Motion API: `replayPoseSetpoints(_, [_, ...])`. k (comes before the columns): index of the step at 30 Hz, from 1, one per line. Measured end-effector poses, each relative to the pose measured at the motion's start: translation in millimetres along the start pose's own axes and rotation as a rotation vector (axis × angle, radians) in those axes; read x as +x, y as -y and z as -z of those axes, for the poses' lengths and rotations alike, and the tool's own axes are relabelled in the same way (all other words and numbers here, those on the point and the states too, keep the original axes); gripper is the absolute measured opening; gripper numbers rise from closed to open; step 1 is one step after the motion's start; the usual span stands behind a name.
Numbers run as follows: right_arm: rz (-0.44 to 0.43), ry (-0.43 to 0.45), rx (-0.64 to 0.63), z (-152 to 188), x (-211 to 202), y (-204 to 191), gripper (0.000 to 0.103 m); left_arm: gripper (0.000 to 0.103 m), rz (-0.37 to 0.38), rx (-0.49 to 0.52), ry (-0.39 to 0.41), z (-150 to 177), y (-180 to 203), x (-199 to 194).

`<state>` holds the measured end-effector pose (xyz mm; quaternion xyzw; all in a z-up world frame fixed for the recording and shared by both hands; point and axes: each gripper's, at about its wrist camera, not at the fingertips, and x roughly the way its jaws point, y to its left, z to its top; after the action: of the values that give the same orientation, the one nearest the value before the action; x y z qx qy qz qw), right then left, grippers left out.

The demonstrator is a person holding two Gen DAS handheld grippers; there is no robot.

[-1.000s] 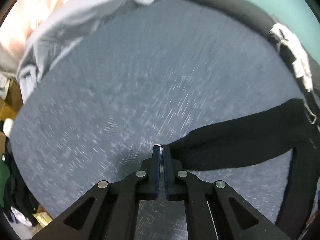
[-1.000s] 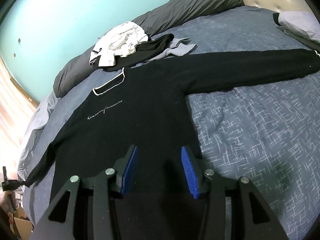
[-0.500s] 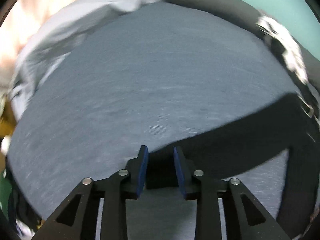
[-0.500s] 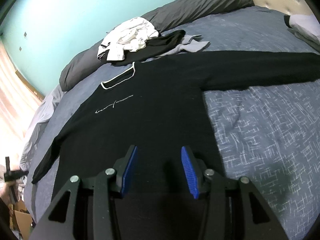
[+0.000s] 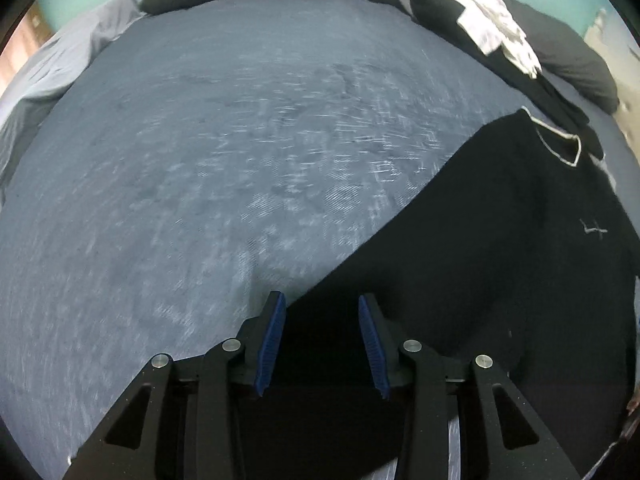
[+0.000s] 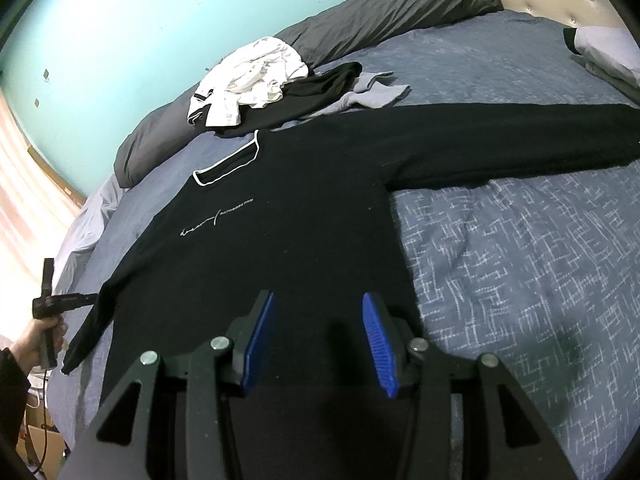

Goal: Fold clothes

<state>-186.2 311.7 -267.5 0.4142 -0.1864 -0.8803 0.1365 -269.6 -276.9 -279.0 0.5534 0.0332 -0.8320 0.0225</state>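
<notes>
Black sweater point(image 6: 288, 216) flat beneath open right gripper point(image 6: 318, 336)

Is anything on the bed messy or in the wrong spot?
Yes. A crumpled pile of clothes, white on top of black and grey, sits bunched up just beyond the collar of the flat black sweater. The sweater itself lies smooth, sleeves spread out.

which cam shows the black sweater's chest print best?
Right wrist. The black sweater lies spread flat on the bed and the whole chest print runs across the frame below the white-trimmed collar. Left wrist catches only a small scrap of print at the right edge.
</notes>
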Motion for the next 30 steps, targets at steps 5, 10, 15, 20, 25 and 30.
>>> replayPoseSetpoints(5, [-0.004,-0.011,0.001,-1,4,2,0.046,0.041,-0.007,0.029,-0.002,-10,6,15])
replayPoseSetpoints(10, [-0.008,-0.013,-0.005,0,5,0,0.046,0.006,-0.02,0.055,0.022,-12,10,13])
replayPoseSetpoints(15, [-0.012,-0.016,-0.011,1,7,-3,0.046,0.003,-0.058,0.06,0.066,-21,9,7])
replayPoseSetpoints(20, [-0.014,-0.02,-0.018,1,9,-5,0.046,0.003,-0.134,0.04,0.108,-40,3,2])
replayPoseSetpoints(25, [-0.015,-0.02,-0.03,-2,12,-6,0.046,0.003,-0.124,0.063,0.02,-48,7,34])
replayPoseSetpoints(30, [-0.013,-0.023,-0.027,-3,14,-5,0.046,0.008,-0.103,0.059,0.017,-40,-4,29])
